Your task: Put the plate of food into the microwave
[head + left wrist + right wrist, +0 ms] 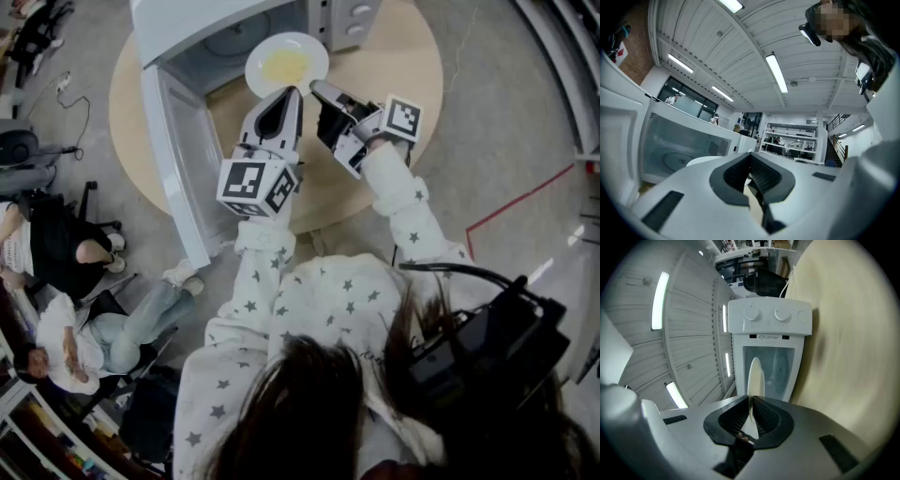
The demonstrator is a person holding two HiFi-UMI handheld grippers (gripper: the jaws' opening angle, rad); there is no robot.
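White plate [262, 58] of yellow food [284, 65] sits at the microwave [187, 23] mouth. The right gripper [317, 89] is clenched on its 5 o'clock rim. The left gripper [292, 93] is closed and empty at 6 o'clock.

Open microwave cavity [220, 42] faces the table [403, 84]. The swung-out door [178, 155] walls the left approach, the right approach lies free, and the plate [286, 64] occupies the mouth.
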